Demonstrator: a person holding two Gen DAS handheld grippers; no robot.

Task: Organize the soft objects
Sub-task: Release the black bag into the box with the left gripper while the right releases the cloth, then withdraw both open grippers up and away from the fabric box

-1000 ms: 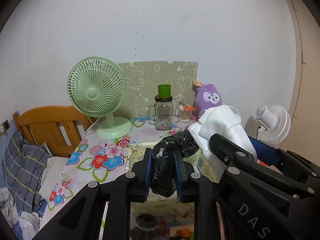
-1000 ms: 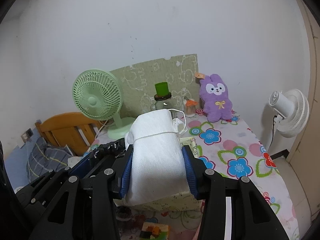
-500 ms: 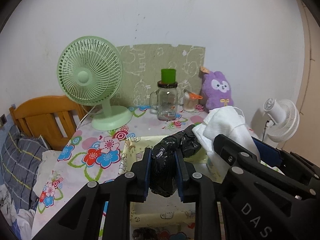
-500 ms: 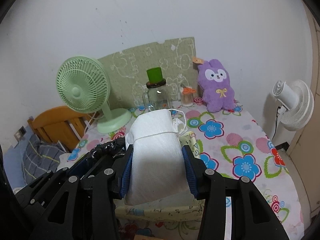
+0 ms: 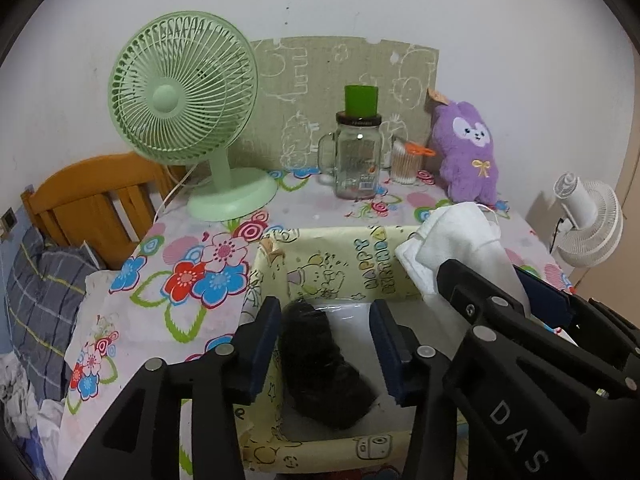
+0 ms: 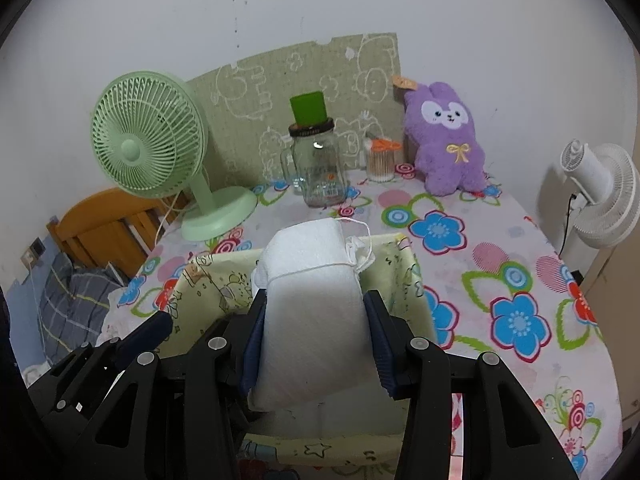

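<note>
Surroundings: one green plastic desk fan (image 5: 182, 92), one glass mug-jar (image 5: 357, 156), one purple plush rabbit (image 5: 468, 152), one white fan (image 5: 592, 222).
Left gripper (image 5: 325, 342): opening, crumpled black plastic bag (image 5: 320, 364) loose between its jaws, inside yellow fabric bin (image 5: 332, 256).
Right gripper (image 6: 316, 340): clamping folded white cloth mask (image 6: 312, 300).

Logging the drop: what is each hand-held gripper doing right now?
Left hand-held gripper: opening, black bag released between its jaws.
Right hand-held gripper: closed on white cloth.

- A green desk fan (image 5: 182, 92) is standing far ahead of the fingers, to their left, by the wall;
- a glass jar (image 5: 357, 158) with a green cap is sitting straight ahead of them; a small container of cotton swabs (image 5: 404, 162) is standing just beside it;
- a purple plush rabbit (image 6: 446, 136) is leaning ahead to their right;
- a white fan (image 6: 600, 194) is standing off the table, far right;
- a wooden headboard (image 5: 92, 196) is showing far left.
</note>
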